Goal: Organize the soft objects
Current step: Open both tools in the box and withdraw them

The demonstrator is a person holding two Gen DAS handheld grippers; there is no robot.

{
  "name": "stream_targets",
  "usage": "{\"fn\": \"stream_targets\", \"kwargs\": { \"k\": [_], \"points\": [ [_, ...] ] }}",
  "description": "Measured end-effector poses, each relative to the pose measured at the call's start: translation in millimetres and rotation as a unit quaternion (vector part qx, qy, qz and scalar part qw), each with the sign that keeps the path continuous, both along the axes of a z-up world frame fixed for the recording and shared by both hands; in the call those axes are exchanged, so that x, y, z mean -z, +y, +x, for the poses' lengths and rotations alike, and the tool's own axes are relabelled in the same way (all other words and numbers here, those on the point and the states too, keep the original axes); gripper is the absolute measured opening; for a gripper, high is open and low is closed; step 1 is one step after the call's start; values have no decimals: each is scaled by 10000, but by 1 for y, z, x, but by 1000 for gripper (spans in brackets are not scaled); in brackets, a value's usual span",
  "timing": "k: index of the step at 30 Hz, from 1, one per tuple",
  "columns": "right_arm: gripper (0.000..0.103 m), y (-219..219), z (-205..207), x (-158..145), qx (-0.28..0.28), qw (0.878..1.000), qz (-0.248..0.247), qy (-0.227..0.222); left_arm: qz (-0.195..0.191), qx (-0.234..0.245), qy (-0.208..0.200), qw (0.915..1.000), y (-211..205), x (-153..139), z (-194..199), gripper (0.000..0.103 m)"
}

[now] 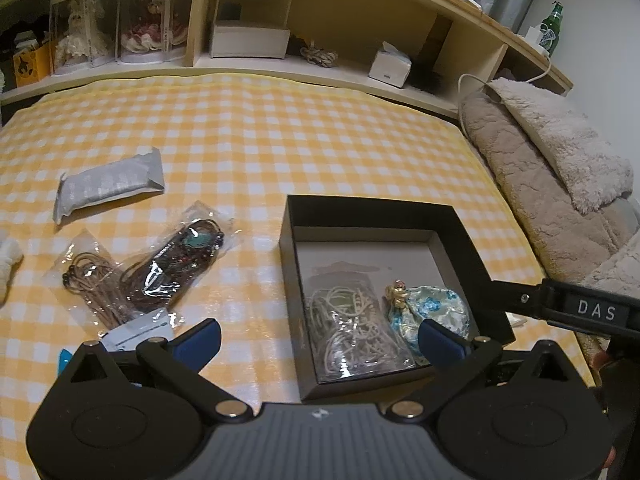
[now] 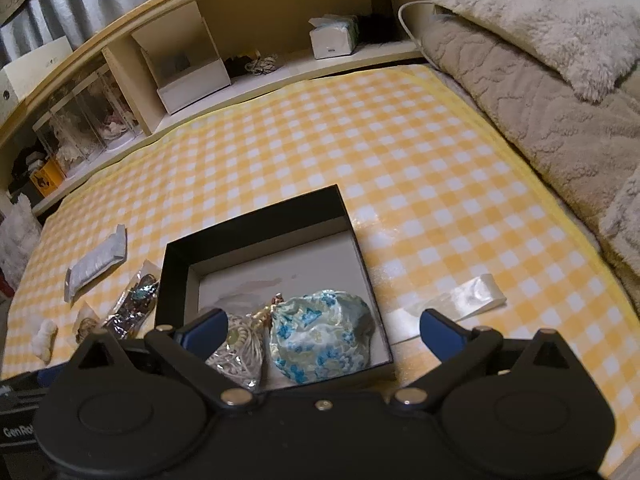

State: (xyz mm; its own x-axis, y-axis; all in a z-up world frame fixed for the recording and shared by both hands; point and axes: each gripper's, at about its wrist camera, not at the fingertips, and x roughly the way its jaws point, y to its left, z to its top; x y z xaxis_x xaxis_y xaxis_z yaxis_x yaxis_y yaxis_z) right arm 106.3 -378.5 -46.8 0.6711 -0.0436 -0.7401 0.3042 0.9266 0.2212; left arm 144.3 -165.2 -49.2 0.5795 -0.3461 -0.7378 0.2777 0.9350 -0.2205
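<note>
- Left wrist view: the left claw (image 1: 320, 340) is spread wide with nothing between its blue fingertips (image 1: 202, 342), at the lower middle of the frame.
- The black box (image 1: 372, 210) sits right of centre on the yellow checked cloth (image 1: 280, 128); inside it lie a clear bag of pale cord (image 1: 352, 328) and, just to its right, a blue floral pouch (image 1: 434, 306).
- Left of the box, two clear packets lie overlapping: one of dark beaded cords (image 1: 180, 264), one of brown cords (image 1: 92, 280). A grey wrapped pack (image 1: 110, 184) lies further up at the left.
- The right claw's arm (image 1: 580, 308) reaches in from the right edge, beside the box's right wall.
- Right wrist view: the right claw (image 2: 320, 334) is spread wide and holds nothing, hovering over the near side of the box (image 2: 256, 220).
- The pouch (image 2: 320, 332) lies in the box's near right corner, the bag of cord (image 2: 236, 348) touching it on the left.
- A clear flat wrapper (image 2: 452, 300) lies on the cloth (image 2: 400, 140) right of the box; fluffy bedding (image 2: 540, 40) fills the upper right.
</note>
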Motion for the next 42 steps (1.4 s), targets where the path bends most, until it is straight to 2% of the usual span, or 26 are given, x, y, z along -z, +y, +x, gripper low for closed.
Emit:
{"fn": "stream_targets", "kwargs": {
  "k": [10,18,24,32,42],
  "points": [
    [103,-1,-3,-4,61,9998,-171,-98,176,-197,-144,9995,28,-13,3,103],
    [103,15,-6,-21,72,9981,-235,-561,312,-364,-377,9981,69,-28,8,103],
    [103,46,-1,-26,-262,9967,-199,-737,321,-640,-491,9962,110,-37,12,103],
    [103,86,6,-21,-725,9941,-334,-728,475,-855,-624,9932,156,-38,13,103],
    [103,123,3,-19,-1104,9885,-423,-940,261,-1034,-720,9917,202,-28,11,103]
  ]
}}
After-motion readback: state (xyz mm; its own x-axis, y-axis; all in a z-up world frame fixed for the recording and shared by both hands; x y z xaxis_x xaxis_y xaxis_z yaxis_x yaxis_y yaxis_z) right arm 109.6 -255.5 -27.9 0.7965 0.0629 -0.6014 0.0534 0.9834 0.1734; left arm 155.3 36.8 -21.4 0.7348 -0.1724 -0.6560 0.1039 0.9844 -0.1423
